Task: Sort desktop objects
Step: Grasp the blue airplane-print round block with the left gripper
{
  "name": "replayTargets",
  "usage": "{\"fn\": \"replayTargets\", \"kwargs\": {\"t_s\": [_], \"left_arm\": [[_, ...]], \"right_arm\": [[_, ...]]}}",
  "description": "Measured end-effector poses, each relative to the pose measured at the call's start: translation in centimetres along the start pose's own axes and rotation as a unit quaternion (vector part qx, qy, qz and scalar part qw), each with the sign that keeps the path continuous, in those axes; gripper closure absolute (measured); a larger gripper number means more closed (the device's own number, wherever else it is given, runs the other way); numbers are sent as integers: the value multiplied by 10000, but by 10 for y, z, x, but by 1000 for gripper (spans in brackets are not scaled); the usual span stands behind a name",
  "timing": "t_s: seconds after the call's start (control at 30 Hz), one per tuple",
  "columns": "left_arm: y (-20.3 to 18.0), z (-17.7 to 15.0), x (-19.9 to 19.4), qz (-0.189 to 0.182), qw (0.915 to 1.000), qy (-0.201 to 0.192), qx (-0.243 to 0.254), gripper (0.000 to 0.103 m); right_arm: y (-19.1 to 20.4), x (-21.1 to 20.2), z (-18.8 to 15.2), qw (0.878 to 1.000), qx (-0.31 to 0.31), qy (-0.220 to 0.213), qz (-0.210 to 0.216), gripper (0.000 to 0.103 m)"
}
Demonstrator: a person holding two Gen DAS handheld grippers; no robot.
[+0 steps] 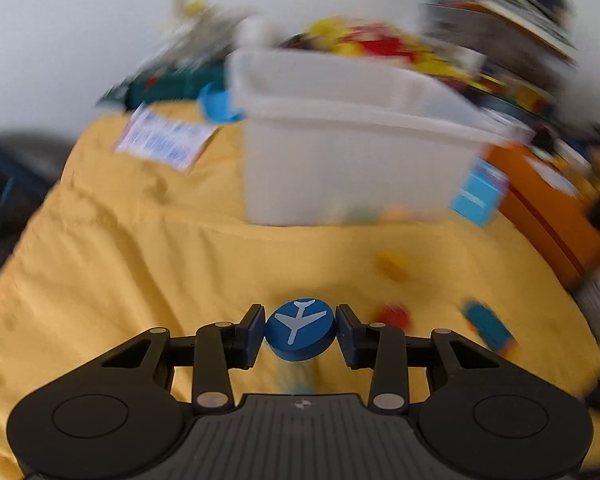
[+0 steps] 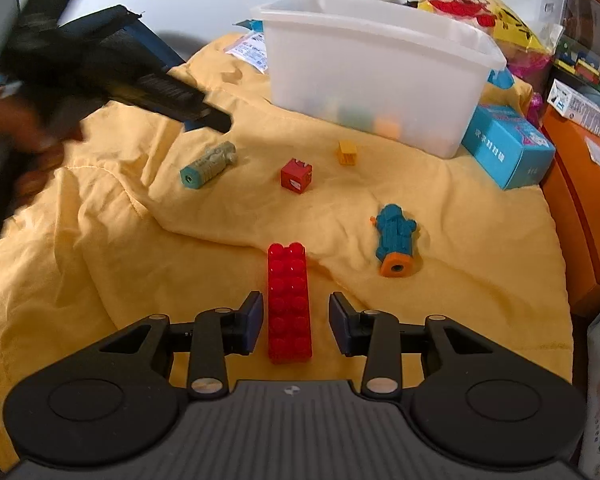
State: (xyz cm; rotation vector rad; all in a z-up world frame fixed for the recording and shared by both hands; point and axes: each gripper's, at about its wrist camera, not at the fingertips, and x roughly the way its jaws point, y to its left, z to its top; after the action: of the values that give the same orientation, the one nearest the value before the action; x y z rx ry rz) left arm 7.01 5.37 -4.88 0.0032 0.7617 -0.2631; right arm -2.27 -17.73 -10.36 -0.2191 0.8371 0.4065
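My left gripper (image 1: 300, 330) is shut on a blue round disc (image 1: 300, 326) with a white aeroplane on it, both pads pressed against its sides, above the yellow cloth (image 1: 140, 280). Ahead of it stands the white plastic bin (image 1: 340, 152); everything behind the disc is blurred. In the right wrist view my right gripper (image 2: 296, 320) is open around a long red studded brick (image 2: 289, 300) that lies on the cloth, with a gap showing on each side. The bin (image 2: 364, 80) stands farther back and holds several small pieces.
Loose on the cloth are a teal-grey cylinder toy (image 2: 209, 164), a red cube (image 2: 296, 175), a small yellow block (image 2: 347, 153) and a blue toy with an orange base (image 2: 394, 240). A blue box (image 2: 508, 146) and orange cabinet (image 2: 580, 200) stand at right. A hand (image 2: 4, 120) with blurred black gear fills the upper left.
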Motion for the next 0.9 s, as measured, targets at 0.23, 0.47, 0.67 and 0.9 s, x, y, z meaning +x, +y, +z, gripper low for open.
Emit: {"fn": "replayTargets", "kwargs": {"t_s": [0.23, 0.47, 0.67, 0.9], "left_arm": [[-42, -66, -40, 18, 9953, 167, 952, 61], [-47, -92, -34, 93, 9962, 422, 754, 59], [-44, -93, -33, 47, 9971, 468, 591, 58], [-42, -97, -33, -106, 9979, 448, 453, 61]], "right_arm": [[4, 4, -1, 9999, -108, 24, 68, 60], [12, 10, -5, 9994, -326, 93, 3, 60], [12, 9, -5, 9993, -354, 85, -48, 60], [8, 12, -6, 9994, -308, 100, -77, 61]]}}
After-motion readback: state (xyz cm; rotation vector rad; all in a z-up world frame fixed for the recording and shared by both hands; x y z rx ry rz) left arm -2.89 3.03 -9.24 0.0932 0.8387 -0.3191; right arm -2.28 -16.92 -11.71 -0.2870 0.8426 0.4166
